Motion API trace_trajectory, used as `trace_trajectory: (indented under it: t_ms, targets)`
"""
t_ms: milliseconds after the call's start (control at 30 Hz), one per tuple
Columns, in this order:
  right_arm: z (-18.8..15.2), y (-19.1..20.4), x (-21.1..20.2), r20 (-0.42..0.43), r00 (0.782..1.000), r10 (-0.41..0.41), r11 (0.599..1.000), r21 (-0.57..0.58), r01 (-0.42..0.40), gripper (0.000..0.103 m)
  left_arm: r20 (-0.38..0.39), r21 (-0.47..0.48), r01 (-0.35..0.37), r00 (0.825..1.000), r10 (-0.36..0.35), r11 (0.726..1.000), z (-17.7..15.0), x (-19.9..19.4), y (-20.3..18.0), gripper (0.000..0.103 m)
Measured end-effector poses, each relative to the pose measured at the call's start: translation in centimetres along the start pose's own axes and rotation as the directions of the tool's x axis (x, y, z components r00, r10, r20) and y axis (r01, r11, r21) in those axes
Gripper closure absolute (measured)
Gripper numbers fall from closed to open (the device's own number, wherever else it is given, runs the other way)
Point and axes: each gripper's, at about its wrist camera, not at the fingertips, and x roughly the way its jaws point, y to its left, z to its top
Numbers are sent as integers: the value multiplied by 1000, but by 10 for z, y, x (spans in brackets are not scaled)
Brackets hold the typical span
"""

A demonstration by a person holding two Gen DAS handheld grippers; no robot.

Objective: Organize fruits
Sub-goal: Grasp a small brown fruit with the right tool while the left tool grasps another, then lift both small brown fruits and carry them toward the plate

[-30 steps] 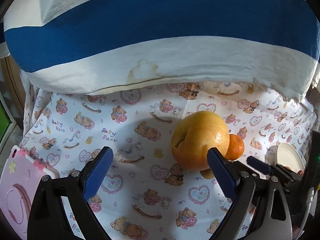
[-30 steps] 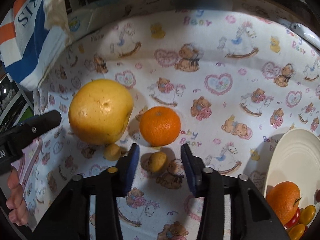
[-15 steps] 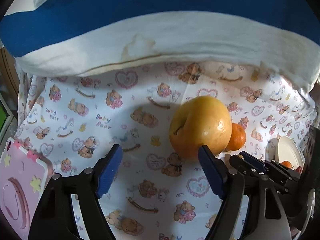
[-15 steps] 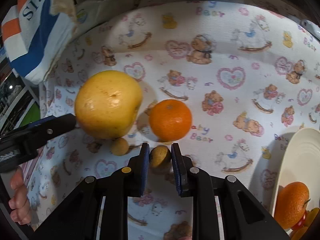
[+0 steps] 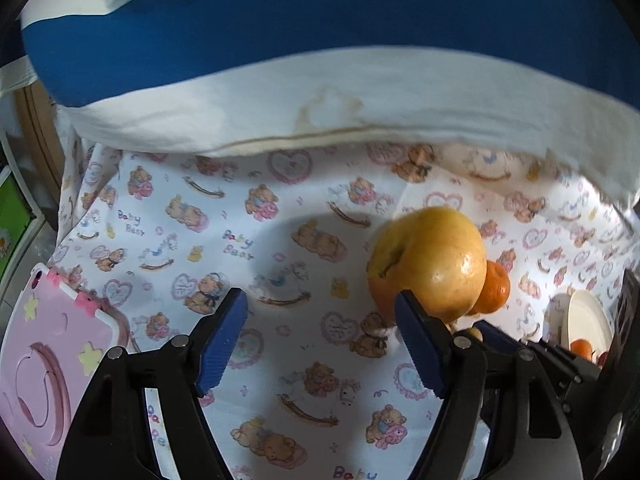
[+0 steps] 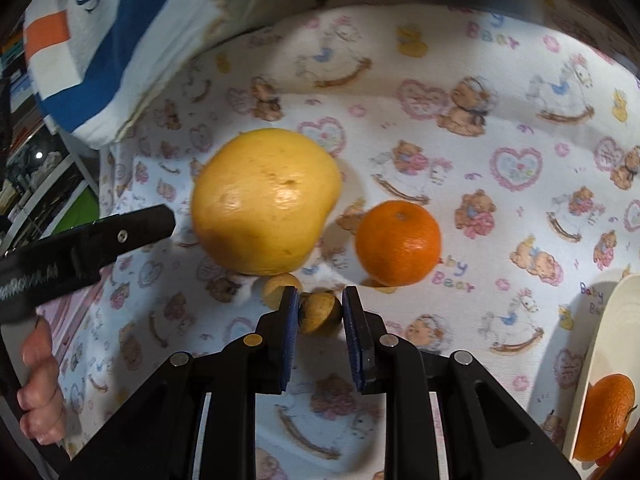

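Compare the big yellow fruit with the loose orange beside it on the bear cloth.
The big yellow fruit is far larger than the loose orange. The yellow fruit is pale yellow and lopsided, narrowing to one side; the orange is deep orange and evenly round. The yellow fruit lies nearer the left gripper, the orange nearer the cream plate. Both rest free on the bear cloth, and neither is gripped.

Each black claw (image 6: 320,300) carries ribbed blue pads (image 6: 288,336) and silver pivot screws (image 6: 252,339).
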Motion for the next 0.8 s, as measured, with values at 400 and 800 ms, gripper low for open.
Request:
trace_trajectory:
  t_ms: [400,800]
  targets:
    - [-7,-2,-28,-41,997,-66,998,-3,66,80,-26,70,133,991,-131,989,-5,4,-20,46]
    - [-24,-64,-76,140,968,-210,967,174,185,80,-158,109,263,957,-244,959,-20,26,-61,74]
